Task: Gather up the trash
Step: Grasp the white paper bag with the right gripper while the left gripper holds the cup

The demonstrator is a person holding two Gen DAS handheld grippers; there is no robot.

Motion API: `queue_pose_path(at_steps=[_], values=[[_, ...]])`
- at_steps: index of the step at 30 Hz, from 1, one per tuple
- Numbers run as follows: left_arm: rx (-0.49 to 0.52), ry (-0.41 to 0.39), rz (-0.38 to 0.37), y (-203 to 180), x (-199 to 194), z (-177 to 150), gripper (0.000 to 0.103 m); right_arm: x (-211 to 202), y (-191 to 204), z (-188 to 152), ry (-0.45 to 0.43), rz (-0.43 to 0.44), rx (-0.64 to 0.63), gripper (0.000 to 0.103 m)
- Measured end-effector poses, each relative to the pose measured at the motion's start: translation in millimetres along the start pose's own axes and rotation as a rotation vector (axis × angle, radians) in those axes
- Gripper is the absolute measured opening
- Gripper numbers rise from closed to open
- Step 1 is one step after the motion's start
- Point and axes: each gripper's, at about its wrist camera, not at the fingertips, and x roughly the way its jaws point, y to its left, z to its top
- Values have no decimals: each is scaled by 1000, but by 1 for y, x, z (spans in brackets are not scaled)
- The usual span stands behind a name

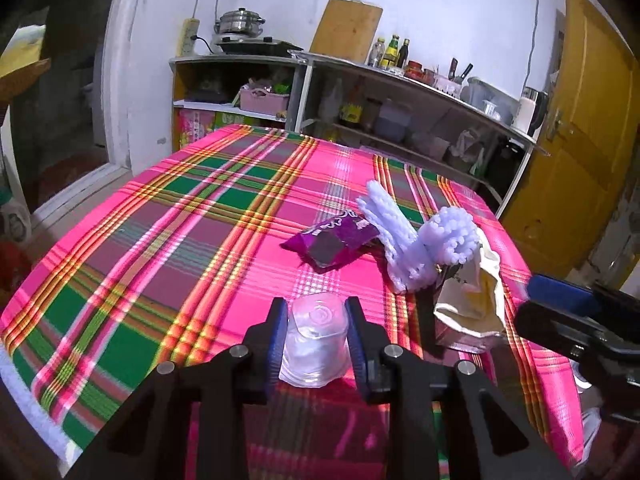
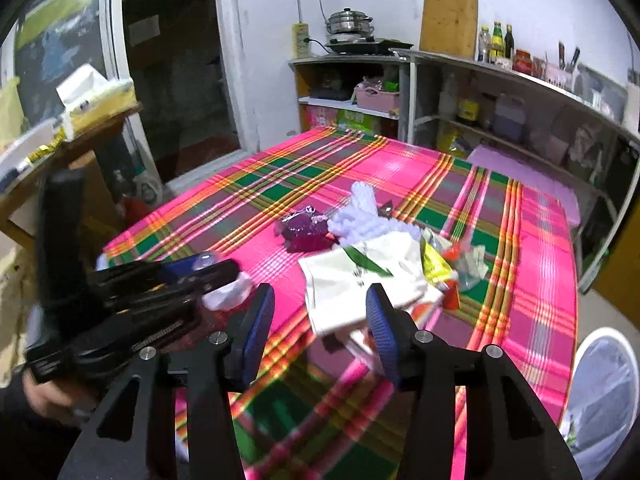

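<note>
My left gripper (image 1: 317,312) is shut on a clear plastic cup (image 1: 314,340), held above the plaid tablecloth (image 1: 160,220); it also shows in the right wrist view (image 2: 212,270) at the left. My right gripper (image 2: 318,300) is open and empty, just in front of a white paper bag (image 2: 352,284); it shows at the right edge of the left wrist view (image 1: 560,304). On the cloth lie a purple wrapper (image 1: 332,240), white foam netting (image 1: 416,240), the white paper bag (image 1: 476,300), and yellow and red wrappers (image 2: 444,268).
A white bin with a liner (image 2: 604,392) stands at the table's right front corner. Grey shelves (image 1: 400,92) with bottles and a steamer pot (image 1: 239,24) line the back wall. A yellow door (image 1: 568,120) is at the right, a doorway (image 2: 172,80) at the left.
</note>
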Motion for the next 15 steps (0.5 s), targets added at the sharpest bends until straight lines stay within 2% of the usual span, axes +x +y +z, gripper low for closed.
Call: queue_pose_path(at_steps=[7,9,10,13,15], values=[[-8,-15,-14,8,-8,0,30,30,2,4,34,-134,-5,48],[-7,-15,-20,9,-9,0,30,26,-2,4,25,-139,9,40],[-3,-17,-23,8,-9,0,30,23,-5,4,20,-143,17,30],[6,-17,-31,5,-11,-1,30,15,-12,1,18,-146,39,16],[13,-18,-39,1,-12,-2,29,10,-19,-2,21,-137,60,15]])
